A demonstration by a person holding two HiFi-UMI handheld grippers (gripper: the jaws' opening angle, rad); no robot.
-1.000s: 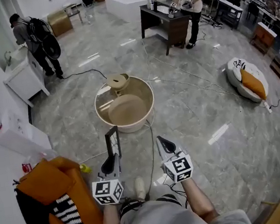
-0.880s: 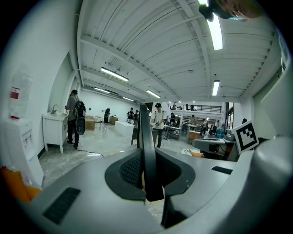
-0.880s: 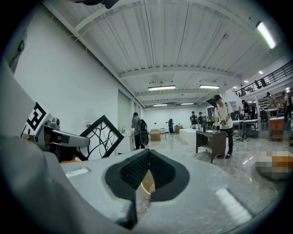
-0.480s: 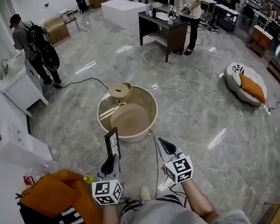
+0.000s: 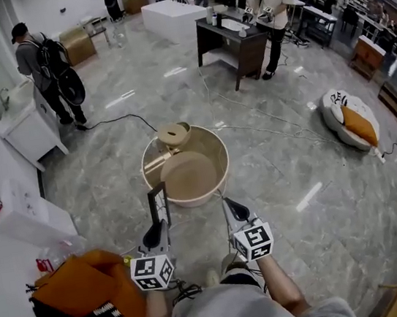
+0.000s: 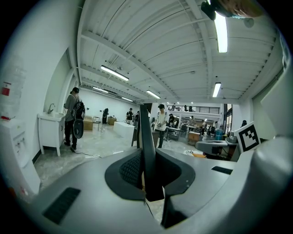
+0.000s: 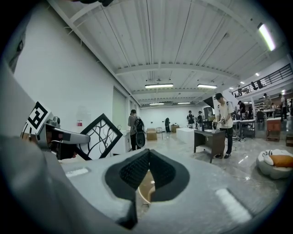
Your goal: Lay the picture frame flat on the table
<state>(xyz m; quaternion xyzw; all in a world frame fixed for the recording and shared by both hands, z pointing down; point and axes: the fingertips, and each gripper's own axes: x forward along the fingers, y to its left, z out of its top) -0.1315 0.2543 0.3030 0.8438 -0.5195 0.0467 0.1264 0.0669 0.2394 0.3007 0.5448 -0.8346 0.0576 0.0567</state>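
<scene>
A black picture frame [image 5: 160, 204] with a branch pattern stands upright, its lower edge clamped in my left gripper [image 5: 158, 226]. In the left gripper view the frame [image 6: 145, 141] shows edge-on, rising from between the pads of the left gripper [image 6: 147, 176]. The right gripper view shows the frame's face [image 7: 98, 137] at the left. My right gripper [image 5: 230, 205] is beside it, shut with nothing in it; its pads meet in the right gripper's [image 7: 147, 167] own view. A low round beige table [image 5: 219, 151] stands on the floor just ahead of both grippers.
A small round wooden piece [image 5: 172, 133] sits at the table's far rim. Orange and striped fabric [image 5: 78, 290] lies at lower left. A white cabinet [image 5: 29, 135], a dark desk [image 5: 236, 38], people, floor cables and a cushion [image 5: 352, 120] lie beyond.
The view has moved forward across the floor: the orange fabric has slid down and back. Both grippers keep their places in view, and the frame stays upright in the left one.
</scene>
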